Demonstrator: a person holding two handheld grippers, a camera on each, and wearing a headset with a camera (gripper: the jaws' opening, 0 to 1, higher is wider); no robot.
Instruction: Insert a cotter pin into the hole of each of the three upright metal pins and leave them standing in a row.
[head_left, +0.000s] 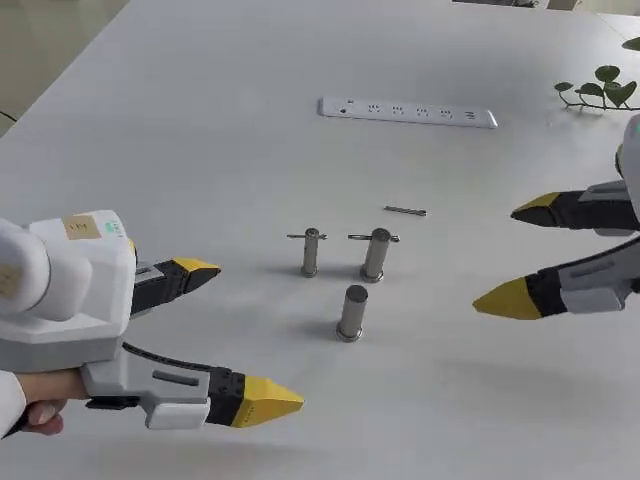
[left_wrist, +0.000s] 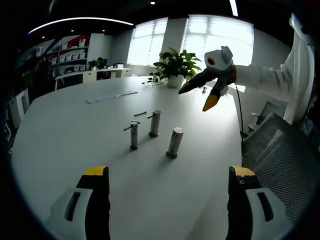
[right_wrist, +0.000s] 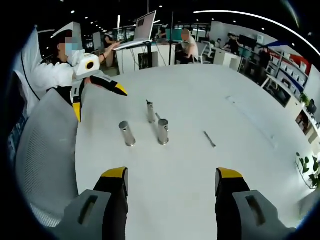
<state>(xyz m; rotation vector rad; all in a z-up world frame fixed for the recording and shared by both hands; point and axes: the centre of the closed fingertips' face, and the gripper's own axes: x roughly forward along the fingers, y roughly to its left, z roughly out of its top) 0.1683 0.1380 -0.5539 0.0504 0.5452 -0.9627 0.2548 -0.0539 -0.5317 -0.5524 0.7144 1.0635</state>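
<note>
With the back-left pin (head_left: 311, 252) and back-right pin (head_left: 376, 254) already fitted, the third insertion seems in hand: left gripper (head_left: 255, 335) and right gripper (head_left: 497, 258) both gape empty, and one must pinch the loose cotter (head_left: 405, 210) lying beyond them toward the far edge of the table (head_left: 150, 130), then thread the front pin (head_left: 351, 313).

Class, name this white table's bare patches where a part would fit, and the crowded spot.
Bare: the white table left of the white power strip; the band between that strip and the three upright steel pins; the near stretch between left gripper and right gripper. Crowded: around those pins and the loose cotter pin.
</note>
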